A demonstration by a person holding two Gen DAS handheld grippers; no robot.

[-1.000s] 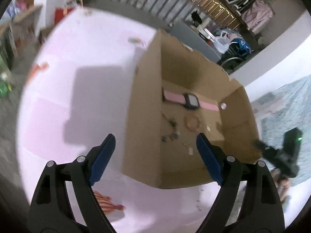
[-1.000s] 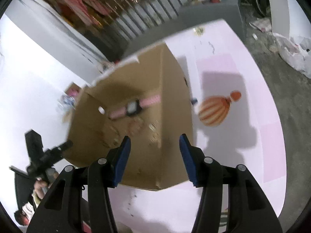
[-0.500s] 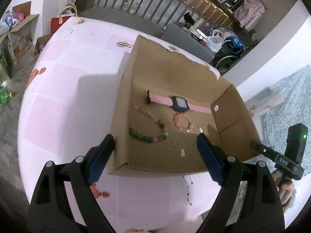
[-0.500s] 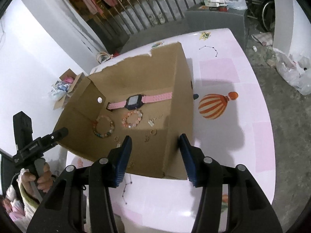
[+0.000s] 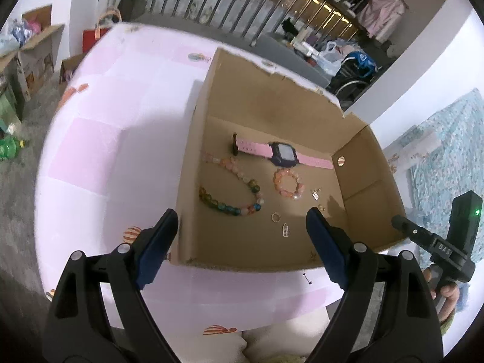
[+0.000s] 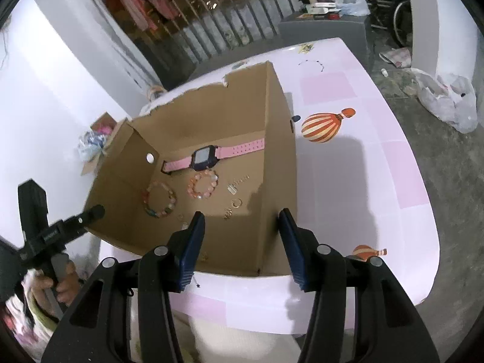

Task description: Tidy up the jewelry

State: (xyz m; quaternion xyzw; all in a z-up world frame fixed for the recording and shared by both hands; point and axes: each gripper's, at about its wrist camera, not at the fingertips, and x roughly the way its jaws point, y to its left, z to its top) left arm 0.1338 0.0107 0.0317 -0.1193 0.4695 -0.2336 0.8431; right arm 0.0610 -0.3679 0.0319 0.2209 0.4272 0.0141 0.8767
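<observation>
Left gripper point(image 5: 240, 230) held above the table's near edge, blue pads point(image 5: 157, 245) spread wide and gripping nothing, one pad outside the box's left wall, the other over its floor. Right gripper point(image 6: 242, 236) likewise spread apart and empty, poised over the near right corner of the box.

Open cardboard box point(image 5: 305, 112) stood on the pink checked table point(image 5: 99, 151), close to its near edge. On the box floor, nearest: a small silver tag point(image 5: 285, 230), a thin ring point(image 5: 275, 217) and a second small ring point(image 5: 321, 207). Just beyond: a long multicoloured bead strand point(image 5: 239, 187) curved toward the left wall, a small pink bead bracelet point(image 5: 288, 184) beside it, apart from it, and a tiny charm point(image 5: 315, 193) to its right. Farthest, along the back wall: a pink-strapped watch point(image 5: 281, 154) lying flat, dark face up.

Beyond the box, on the table top, a striped balloon print point(image 6: 325, 124). Past the far edge, metal railing point(image 5: 230, 6) and hanging clothes point(image 5: 382, 12).
</observation>
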